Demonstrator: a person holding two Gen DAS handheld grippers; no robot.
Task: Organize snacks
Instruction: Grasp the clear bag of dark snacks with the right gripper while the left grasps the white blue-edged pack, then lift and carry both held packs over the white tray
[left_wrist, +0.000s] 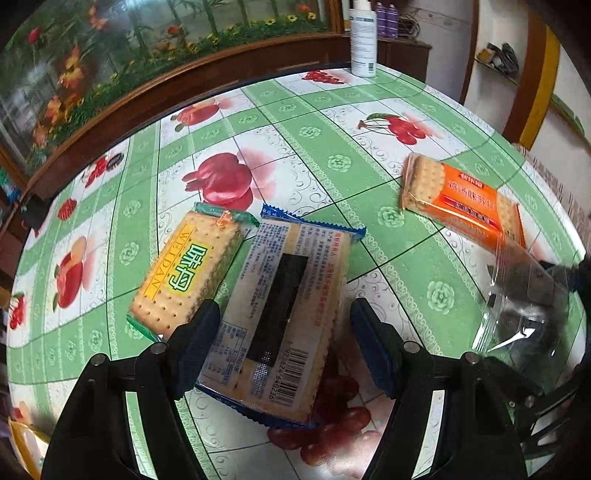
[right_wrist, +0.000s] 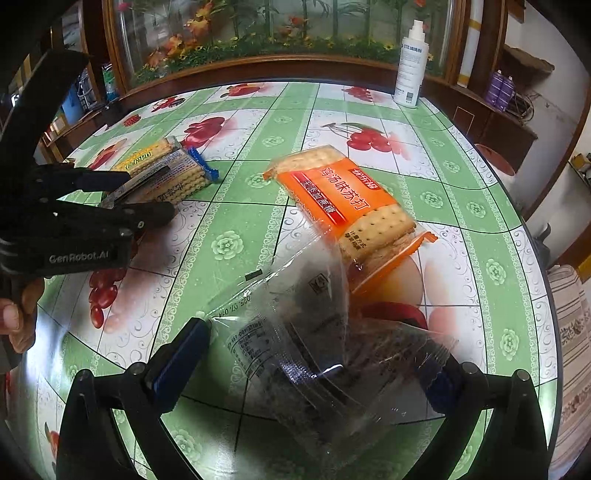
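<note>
My left gripper (left_wrist: 285, 308) stands open, its fingers on either side of a blue-edged cracker pack (left_wrist: 295, 258) that lies label-down on the table. A strip of cloth shows between the pack and the right pad. That pack leans against a yellow and green cracker pack (left_wrist: 184, 273). In the right wrist view the left gripper (right_wrist: 147, 197) straddles the blue pack (right_wrist: 177, 177) at the left. My right gripper (right_wrist: 321, 347) is shut on a clear plastic bag (right_wrist: 317, 350) with dark contents, held above the table. An orange cracker pack (right_wrist: 347, 195) lies just beyond the bag.
The round table (left_wrist: 332, 147) has a green and white fruit-print cloth. A white spray bottle (right_wrist: 410, 62) stands at its far edge. A wooden cabinet (right_wrist: 280, 66) with floral glass runs behind. A hand (right_wrist: 14, 317) holds the left gripper's handle.
</note>
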